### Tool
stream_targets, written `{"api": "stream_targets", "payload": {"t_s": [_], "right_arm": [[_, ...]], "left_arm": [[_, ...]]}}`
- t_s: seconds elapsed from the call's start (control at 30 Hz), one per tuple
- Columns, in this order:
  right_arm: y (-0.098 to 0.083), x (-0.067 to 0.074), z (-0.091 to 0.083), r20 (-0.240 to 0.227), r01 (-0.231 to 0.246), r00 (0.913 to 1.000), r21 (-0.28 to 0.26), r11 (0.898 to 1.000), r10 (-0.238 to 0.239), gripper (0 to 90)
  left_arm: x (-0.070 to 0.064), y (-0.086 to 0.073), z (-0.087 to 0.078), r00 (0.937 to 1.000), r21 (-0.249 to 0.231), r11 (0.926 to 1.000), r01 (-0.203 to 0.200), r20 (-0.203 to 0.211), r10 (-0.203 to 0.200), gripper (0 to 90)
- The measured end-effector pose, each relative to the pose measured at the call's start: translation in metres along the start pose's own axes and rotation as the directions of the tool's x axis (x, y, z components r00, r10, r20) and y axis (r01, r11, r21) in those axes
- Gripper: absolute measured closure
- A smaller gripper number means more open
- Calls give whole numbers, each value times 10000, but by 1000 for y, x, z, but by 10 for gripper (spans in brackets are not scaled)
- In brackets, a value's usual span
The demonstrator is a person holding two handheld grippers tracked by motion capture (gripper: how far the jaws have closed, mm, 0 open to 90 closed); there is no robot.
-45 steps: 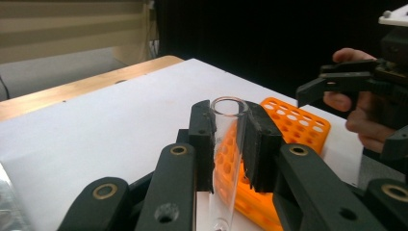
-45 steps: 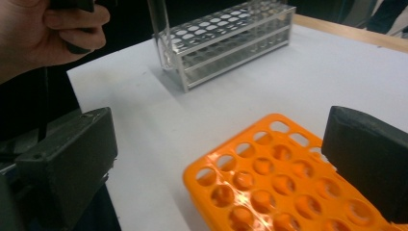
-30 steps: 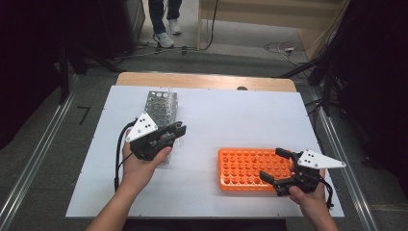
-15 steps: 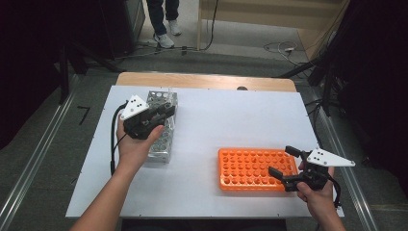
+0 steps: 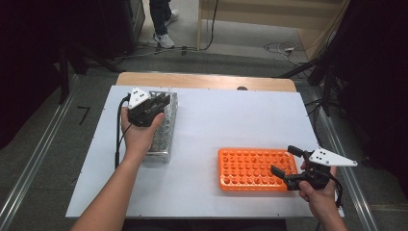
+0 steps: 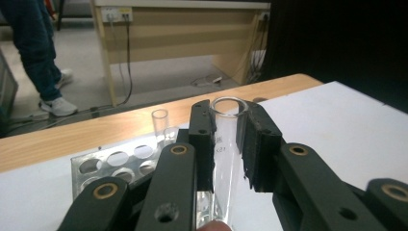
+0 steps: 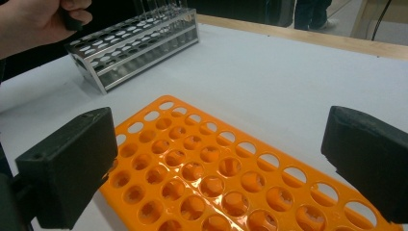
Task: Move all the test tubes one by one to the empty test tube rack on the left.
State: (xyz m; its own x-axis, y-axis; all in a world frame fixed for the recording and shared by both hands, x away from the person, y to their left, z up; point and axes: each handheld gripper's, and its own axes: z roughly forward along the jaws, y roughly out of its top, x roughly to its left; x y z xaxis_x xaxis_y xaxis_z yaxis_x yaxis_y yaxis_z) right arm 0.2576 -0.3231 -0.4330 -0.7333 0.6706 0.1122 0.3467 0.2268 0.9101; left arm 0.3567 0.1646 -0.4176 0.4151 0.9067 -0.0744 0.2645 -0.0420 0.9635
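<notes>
Overhead view, two close claw-mounted views

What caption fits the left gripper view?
Left gripper shut on a clear glass test tube above the silver metal tube rack.

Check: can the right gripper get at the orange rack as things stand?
Probably yes. The right gripper hangs at the orange rack's right end with jaws open, and the rack's empty holes lie uncovered just ahead of them in the right gripper view.
</notes>
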Motion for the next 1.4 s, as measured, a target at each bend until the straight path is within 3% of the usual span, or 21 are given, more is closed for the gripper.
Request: {"api": "stream_targets", "payload": {"t_s": [0.17,0.33,0.47,0.57,0.63,0.77,0.83,0.97,1.1,1.4], "right_arm": [[0,0,0,24,-29,10000,-17,10000,29,0],[0,-1,0,48,-1,10000,-21,10000,1,0],[-1,-1,0,50,-13,10000,-13,10000,13,0],[-1,-2,0,88,-30,10000,2,10000,30,0],[-1,-2,1,94,-31,10000,-2,10000,31,0],[-2,-3,1,135,-61,9999,38,10000,60,0],[-2,-4,1,141,-50,9999,48,10000,50,0],[-3,-5,2,183,-89,9998,44,10000,88,0],[-3,-6,1,227,-103,9997,45,9999,102,0],[-5,-9,2,357,-168,9992,69,9998,165,0]], "left_arm": [[0,-5,7,9996,269,9994,-197,-187,203,764],[-4,-9,12,9985,997,9940,-442,-281,472,761],[-4,-12,14,9986,1599,9863,-397,-280,447,750],[-3,-11,13,9994,1805,9833,-224,-225,269,674],[-3,-9,10,9997,1816,9833,-111,-194,148,612],[-2,-6,1,9995,1632,9862,293,-133,-275,392],[-3,-4,-5,9990,1556,9869,438,45,-450,265],[-5,-4,-21,9971,1353,9889,616,351,-669,99],[-11,-8,-39,9942,1227,9904,633,785,-733,23],[-22,-16,-82,9899,656,9963,552,1269,-633,0]]}}
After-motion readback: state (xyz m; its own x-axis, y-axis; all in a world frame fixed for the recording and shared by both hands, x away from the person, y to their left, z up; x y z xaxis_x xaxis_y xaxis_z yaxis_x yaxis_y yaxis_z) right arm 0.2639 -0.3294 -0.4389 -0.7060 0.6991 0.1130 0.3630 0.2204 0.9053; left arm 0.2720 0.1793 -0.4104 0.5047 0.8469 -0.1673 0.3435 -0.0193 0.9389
